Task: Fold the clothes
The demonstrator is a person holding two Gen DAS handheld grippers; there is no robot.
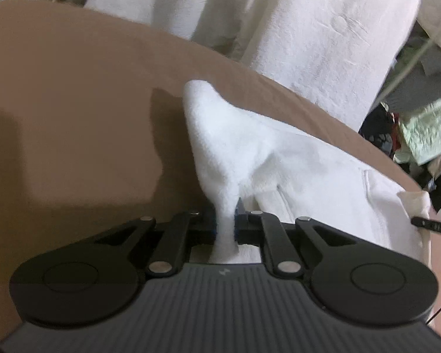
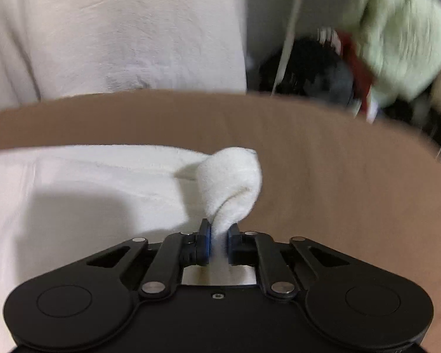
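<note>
A white fleecy garment lies spread on a tan table. My left gripper is shut on one corner of it, and the cloth bunches up into a peak between the blue pads. The other gripper's finger shows at the right edge on the garment's far corner. In the right wrist view the same white garment covers the left of the tan table. My right gripper is shut on a rolled-up corner of it that sticks up past the pads.
A big cream cloth hangs behind the table's far edge, also seen as the cream cloth. A pile of other clothes, pale green, dark and red, lies beyond the table at the right. A thin cord hangs there.
</note>
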